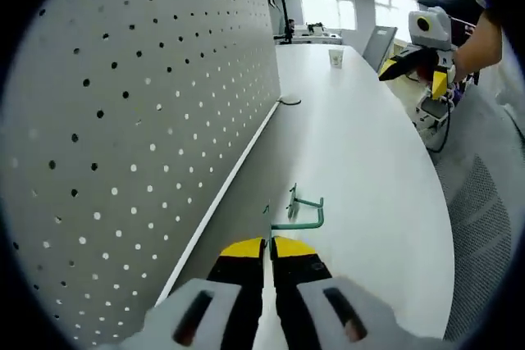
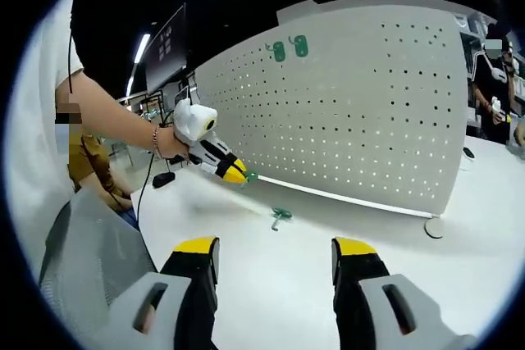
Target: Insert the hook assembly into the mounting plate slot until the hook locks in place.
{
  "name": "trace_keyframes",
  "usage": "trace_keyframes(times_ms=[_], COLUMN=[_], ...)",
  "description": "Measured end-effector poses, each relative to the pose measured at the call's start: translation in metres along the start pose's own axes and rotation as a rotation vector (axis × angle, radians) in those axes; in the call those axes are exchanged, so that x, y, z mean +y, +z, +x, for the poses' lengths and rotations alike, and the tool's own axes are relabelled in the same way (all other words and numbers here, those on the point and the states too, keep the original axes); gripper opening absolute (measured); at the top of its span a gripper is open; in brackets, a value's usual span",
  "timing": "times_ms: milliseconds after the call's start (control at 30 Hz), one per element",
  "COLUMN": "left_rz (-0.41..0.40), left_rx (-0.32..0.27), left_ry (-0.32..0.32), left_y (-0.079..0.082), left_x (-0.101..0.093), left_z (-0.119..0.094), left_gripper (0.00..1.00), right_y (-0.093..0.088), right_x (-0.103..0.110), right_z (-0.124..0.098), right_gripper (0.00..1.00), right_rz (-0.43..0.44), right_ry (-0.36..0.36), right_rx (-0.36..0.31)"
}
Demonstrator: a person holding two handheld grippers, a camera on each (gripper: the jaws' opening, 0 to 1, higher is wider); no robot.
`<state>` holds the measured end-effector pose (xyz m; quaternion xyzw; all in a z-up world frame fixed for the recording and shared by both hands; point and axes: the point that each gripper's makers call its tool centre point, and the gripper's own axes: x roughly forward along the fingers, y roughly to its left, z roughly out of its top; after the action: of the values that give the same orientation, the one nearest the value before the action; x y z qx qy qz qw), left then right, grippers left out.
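Green wire hook assembly (image 1: 299,212) lies flat on the white table (image 1: 369,170), just out from the foot of the pegboard mounting plate (image 1: 148,120). In the left gripper view it sits just beyond the left gripper (image 1: 269,250), slightly to the right of the jaw line. Its jaws stand pressed together, yellow tips touching, nothing between them. In the right gripper view the same hook (image 2: 280,216) is small, near the base of the pegboard (image 2: 361,112); a second bit of green shows right at the left gripper's tips (image 2: 238,174), too small to say if it is held or merely behind them.

Hook orientation: the longest wire runs across the left jaw line, a shorter arm heading away toward the far end of the table. Which end is the locking tab I cannot tell. Long axis roughly crosswise to the pegboard foot, judging by the left gripper view.

Right gripper (image 2: 275,256) spread wide, empty, well back from the hook. The left is clearly the nearer one, so a pickup looks like its job; it would need to part its jaws first.

Two green clips (image 2: 289,47) sit high on the pegboard. Hook not yet mounted; task at its start.
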<state>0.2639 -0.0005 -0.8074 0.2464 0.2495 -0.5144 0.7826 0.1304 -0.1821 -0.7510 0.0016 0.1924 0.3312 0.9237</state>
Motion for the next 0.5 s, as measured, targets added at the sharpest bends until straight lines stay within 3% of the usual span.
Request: trace_keyframes(times_ms=[200, 500], left_rz=[-0.015, -0.044], left_rx=[-0.077, -0.232], left_ry=[0.040, 0.100], left_y=[0.017, 0.055], left_x=[0.001, 0.001], left_z=[-0.014, -0.039], left_gripper=[0.03, 0.03], right_y=[0.002, 0.001], right_x=[0.002, 0.002], right_z=[0.000, 0.000], right_gripper=[0.53, 0.54], right_rz=[-0.005, -0.007], right_ry=[0.003, 0.007], right_rx=[-0.003, -0.001])
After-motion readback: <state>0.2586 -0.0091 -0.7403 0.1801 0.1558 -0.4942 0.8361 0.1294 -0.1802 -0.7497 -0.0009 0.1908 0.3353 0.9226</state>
